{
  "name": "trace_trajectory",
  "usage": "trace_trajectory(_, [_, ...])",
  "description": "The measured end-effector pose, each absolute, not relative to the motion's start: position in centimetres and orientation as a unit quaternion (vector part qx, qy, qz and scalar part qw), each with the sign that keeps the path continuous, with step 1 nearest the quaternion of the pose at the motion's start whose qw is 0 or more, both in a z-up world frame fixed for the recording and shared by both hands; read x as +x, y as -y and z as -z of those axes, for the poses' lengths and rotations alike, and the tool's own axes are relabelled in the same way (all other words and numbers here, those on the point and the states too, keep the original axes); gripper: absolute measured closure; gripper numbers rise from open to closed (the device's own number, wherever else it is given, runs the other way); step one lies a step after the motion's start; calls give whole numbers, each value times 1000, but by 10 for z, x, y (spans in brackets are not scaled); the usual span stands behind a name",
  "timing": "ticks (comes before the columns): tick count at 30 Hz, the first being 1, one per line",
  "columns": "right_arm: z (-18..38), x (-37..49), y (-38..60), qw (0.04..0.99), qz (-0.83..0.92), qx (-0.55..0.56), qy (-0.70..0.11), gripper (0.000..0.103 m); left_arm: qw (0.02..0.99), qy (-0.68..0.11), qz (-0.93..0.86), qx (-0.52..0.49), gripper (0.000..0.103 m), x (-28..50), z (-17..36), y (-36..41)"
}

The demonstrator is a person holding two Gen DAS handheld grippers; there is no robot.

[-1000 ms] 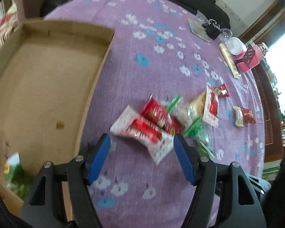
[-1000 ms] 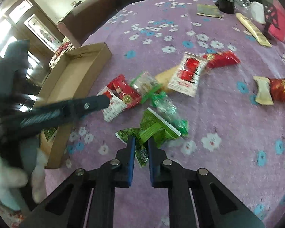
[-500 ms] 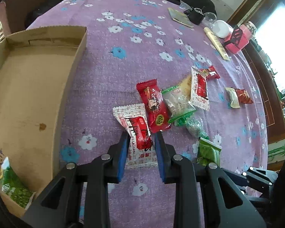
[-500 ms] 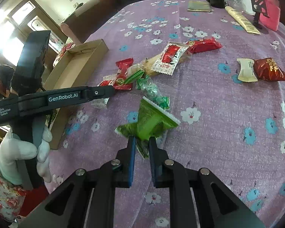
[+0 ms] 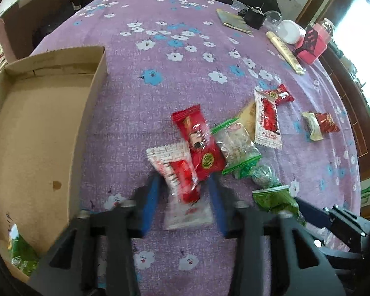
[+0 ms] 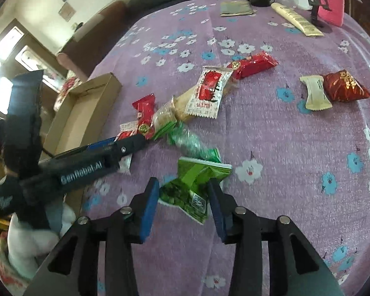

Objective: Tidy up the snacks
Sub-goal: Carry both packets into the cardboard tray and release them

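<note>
Purple flowered tablecloth (image 5: 185,79) still strewn with snacks: the left gripper (image 5: 183,202) has just closed on a white-and-red packet (image 5: 177,177); the right gripper (image 6: 183,204), jaws just spreading, straddles a green packet (image 6: 194,182). One green snack (image 5: 19,256) lies in the cardboard box (image 5: 37,128); most remain outside.

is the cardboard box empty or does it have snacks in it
Not empty, but nearly. The cardboard box shows a bare brown floor in the left wrist view, with one green snack packet lying in its near corner.

A purple floral cloth (image 6: 271,133) covers the table; bright windows (image 6: 2,49) behind.
</note>
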State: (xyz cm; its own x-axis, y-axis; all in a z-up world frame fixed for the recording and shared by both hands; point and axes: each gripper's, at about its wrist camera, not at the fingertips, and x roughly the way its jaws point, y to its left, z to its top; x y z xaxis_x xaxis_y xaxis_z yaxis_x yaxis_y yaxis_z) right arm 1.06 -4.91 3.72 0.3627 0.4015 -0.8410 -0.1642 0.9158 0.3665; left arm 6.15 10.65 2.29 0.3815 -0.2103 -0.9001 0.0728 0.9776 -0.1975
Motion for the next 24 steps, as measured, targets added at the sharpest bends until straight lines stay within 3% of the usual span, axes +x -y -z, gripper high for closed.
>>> trace_trajectory(3, [-38,10,46,822,-162,98,-537,65,825,-552,93,-73,79,59,-24,-113])
trace_trajectory(7, [-42,6,47,825,-171,87,-531,82,830,-542,101,-83,79,49,-33,-121])
trace_trajectory(9, [-42,3,48,823,-179,88,-532,85,834,-535,104,-92,79,42,-41,-128])
trace_trajectory(24, [-89,-5,-5,822,-246,118,-500,89,861,-492,26,-128,79,0,-93,-251])
